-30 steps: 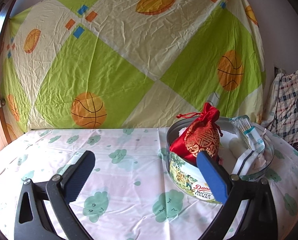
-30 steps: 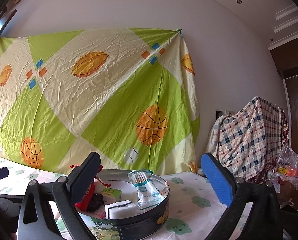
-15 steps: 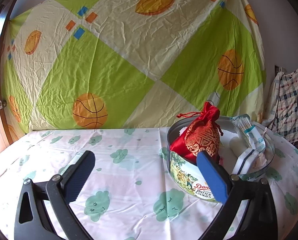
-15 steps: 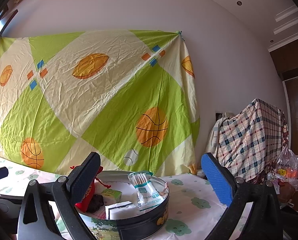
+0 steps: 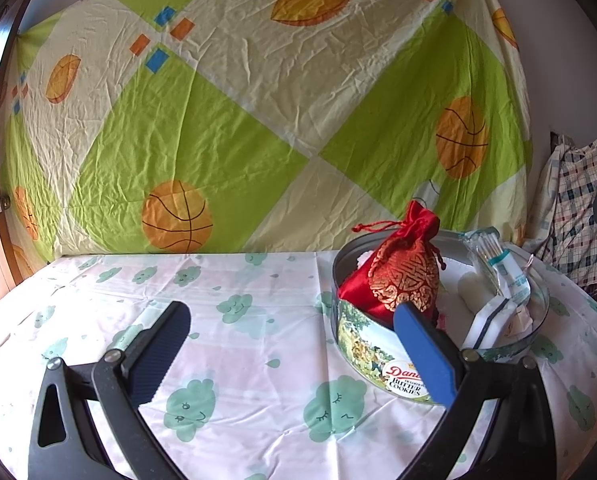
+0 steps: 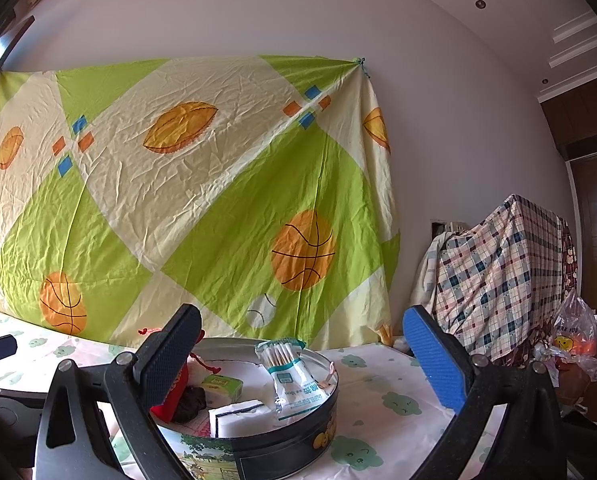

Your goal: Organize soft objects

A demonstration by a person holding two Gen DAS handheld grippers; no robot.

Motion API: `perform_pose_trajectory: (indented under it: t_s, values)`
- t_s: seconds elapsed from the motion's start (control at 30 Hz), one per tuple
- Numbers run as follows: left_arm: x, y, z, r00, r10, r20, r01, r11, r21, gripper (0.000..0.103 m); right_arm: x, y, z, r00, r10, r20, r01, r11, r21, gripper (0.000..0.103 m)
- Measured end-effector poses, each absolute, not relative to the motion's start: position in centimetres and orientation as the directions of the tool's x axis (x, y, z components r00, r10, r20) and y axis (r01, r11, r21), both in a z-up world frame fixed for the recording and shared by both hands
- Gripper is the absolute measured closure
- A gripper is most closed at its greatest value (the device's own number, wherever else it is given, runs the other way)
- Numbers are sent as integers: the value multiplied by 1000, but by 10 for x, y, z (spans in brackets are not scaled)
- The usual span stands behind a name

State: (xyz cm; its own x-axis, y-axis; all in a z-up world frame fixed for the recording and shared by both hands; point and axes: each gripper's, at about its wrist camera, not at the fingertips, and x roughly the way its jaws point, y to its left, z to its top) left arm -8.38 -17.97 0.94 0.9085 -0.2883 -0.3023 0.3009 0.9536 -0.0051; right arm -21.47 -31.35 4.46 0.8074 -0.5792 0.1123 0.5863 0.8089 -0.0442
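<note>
Nothing moved: both hand-held grippers (image 5: 290, 336) (image 6: 302, 344) spread; tin (image 5: 362, 344) holds red pouch (image 5: 402, 276).

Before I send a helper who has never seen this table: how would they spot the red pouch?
Find the round cookie tin on the cloud-print tablecloth. The red pouch stands inside it at the tin's left side. It is the only red satin item, with gold embroidery and a drawstring neck; its neighbours are pale packets.

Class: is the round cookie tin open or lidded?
Open. The cookie tin has no lid, with the red pouch and cotton swabs poking above its rim.
</note>
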Motion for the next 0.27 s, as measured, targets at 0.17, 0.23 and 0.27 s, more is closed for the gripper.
perform_pose_trajectory:
  t_s: [0.17,0.23,0.27]
  values:
    - [-81,-179,8,907,-286,-310,297,955,-11,0,-215,-315,44,805,-583,111,590,806,-44,1]
    - [-81,-178,8,906,-285,-312,297,955,-10,0,-214,-316,44,800,-591,105,598,801,-43,1]
    - [-81,-179,8,906,-286,-313,298,954,-9,0,-214,-318,43,796,-597,101,603,797,-40,1]
